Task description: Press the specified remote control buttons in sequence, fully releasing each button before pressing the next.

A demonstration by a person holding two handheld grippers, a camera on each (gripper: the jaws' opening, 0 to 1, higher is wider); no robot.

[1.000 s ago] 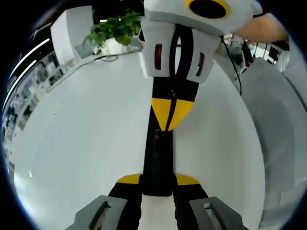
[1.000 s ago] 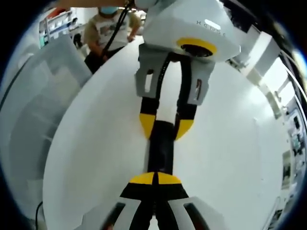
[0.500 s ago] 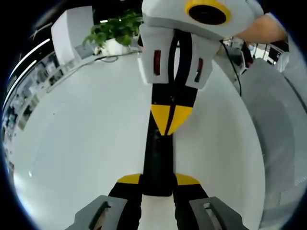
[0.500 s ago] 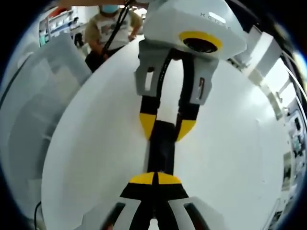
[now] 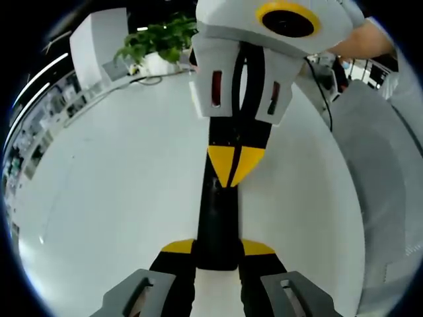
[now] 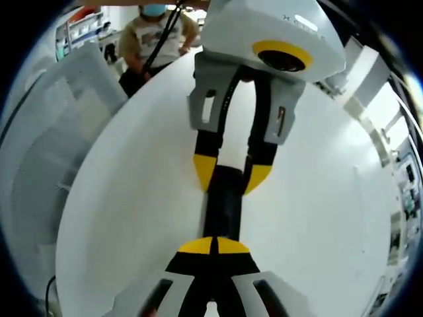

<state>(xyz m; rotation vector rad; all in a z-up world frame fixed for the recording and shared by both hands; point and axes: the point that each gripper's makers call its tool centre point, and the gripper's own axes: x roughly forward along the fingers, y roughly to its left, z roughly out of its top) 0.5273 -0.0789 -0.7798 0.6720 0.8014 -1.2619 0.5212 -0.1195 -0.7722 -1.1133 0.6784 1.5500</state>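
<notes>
A slim black remote control (image 5: 218, 218) lies lengthwise over the white table (image 5: 112, 191). In the left gripper view my left gripper (image 5: 218, 248) is shut on its near end, one yellow tip on each side. My right gripper (image 5: 235, 165) comes in from the top, shut, with its joined yellow tips resting on the remote's top face. In the right gripper view the same remote (image 6: 223, 208) runs from my shut right gripper (image 6: 215, 246) up to the left gripper (image 6: 230, 177), which clamps its far end. No button can be made out.
A potted plant (image 5: 162, 39) and a cable stand at the table's far edge. Translucent grey bins (image 6: 46, 139) line one side of the table (image 6: 125, 198). A person (image 6: 151, 30) stands beyond the table's end.
Almost nothing. The right gripper has tilted slightly while its shut tips stay on the remote. The left gripper keeps its hold.
</notes>
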